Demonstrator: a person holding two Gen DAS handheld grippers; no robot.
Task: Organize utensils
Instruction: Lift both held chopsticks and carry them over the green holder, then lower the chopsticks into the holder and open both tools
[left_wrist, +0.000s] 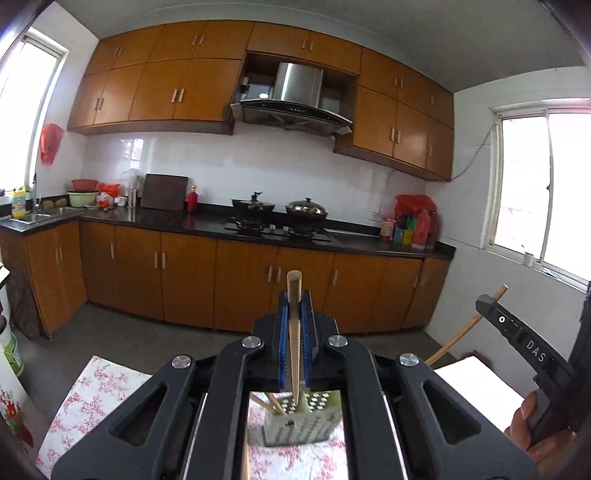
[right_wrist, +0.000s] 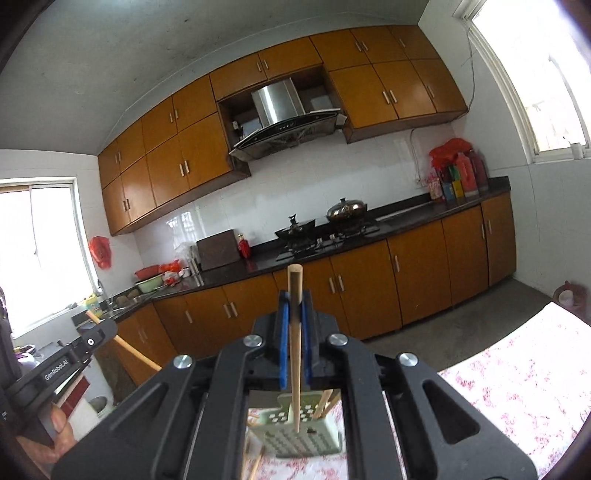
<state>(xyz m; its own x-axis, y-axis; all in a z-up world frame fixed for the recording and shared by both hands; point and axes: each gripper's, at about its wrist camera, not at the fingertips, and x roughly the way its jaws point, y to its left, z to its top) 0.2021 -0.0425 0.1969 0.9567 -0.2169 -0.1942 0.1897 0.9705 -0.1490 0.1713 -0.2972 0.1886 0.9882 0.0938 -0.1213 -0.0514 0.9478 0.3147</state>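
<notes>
A round light-wood chopstick (left_wrist: 294, 332) is clamped upright between the blue pads of the left gripper (left_wrist: 294, 317); another wooden chopstick (right_wrist: 294, 343) is pinched likewise by the right gripper (right_wrist: 294, 325). Below, a pale-green perforated plastic holder (left_wrist: 303, 421) is seen on a pink floral tablecloth (left_wrist: 92, 395). Orange wooden cabinets (left_wrist: 184, 273) and a black countertop (left_wrist: 207, 221) fill the room.

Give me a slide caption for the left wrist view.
Left gripper shut on a wooden chopstick, held above the green perforated utensil holder on a floral tablecloth, kitchen counter beyond.
</notes>
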